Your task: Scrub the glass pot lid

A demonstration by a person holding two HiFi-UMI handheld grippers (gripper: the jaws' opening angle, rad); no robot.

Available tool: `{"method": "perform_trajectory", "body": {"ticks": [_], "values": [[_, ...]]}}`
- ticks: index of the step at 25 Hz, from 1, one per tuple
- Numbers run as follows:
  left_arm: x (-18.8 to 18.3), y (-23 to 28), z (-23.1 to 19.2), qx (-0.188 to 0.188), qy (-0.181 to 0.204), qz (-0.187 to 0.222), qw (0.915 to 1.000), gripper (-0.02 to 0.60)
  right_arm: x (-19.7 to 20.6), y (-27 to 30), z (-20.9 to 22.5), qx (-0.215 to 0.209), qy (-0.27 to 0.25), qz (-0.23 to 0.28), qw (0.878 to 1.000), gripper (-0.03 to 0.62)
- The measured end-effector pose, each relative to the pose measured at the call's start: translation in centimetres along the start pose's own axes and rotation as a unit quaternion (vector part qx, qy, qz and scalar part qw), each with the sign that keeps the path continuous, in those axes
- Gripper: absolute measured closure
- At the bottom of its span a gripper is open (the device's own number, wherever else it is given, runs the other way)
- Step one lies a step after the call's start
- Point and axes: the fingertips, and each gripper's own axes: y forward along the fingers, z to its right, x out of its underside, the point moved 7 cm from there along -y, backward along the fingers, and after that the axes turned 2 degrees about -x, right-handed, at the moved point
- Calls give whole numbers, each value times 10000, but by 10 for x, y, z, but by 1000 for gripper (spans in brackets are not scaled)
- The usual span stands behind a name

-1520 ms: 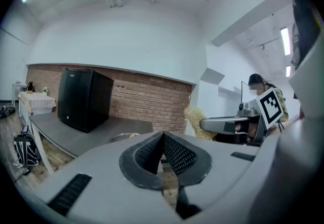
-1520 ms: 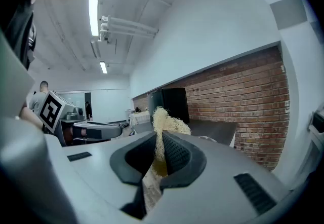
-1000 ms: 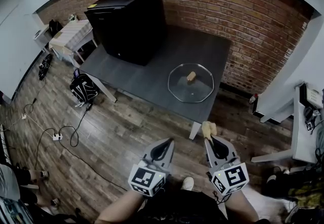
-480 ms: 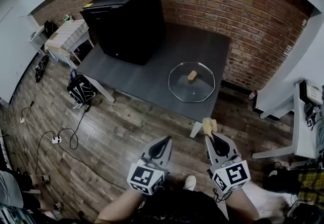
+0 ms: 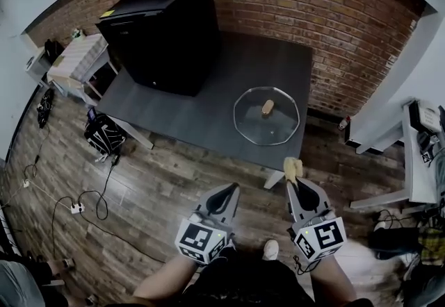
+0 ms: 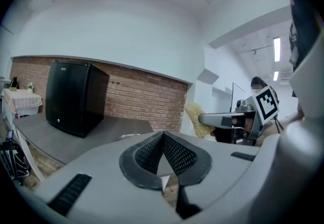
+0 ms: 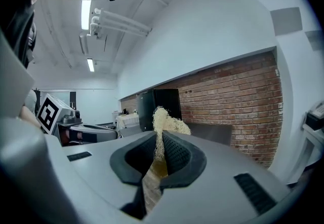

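A round glass pot lid [image 5: 266, 116] with a tan knob lies flat near the front right corner of a dark grey table [image 5: 208, 101]. My right gripper [image 5: 295, 180] is shut on a pale yellow fibrous scrubber [image 5: 290, 168], whose tuft [image 7: 164, 122] sticks up past the jaw tips. It hangs over the wooden floor, short of the table's front edge. My left gripper [image 5: 226, 195] is beside it, shut with nothing between its jaws [image 6: 161, 137]. Both are well back from the lid.
A black mini fridge [image 5: 161, 31] stands on the table's back left. A brick wall [image 5: 292, 0] runs behind. A white side table [image 5: 76, 55] and a bag [image 5: 102, 134] are at the left, cables [image 5: 76, 187] on the floor, a white desk [image 5: 417, 160] at the right.
The view has shifted a little; the table and lid sit slightly further right and lower in the frame. Both grippers hold the same pose, the scrubber still clamped.
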Motion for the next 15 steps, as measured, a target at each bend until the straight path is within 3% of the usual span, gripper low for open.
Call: {"method": "perform_trajectory", "body": {"ticks": [15], "values": [[2, -11, -96, 432, 99, -112, 9990, 551, 5, 69, -53, 570, -20, -43, 9984, 553]]}}
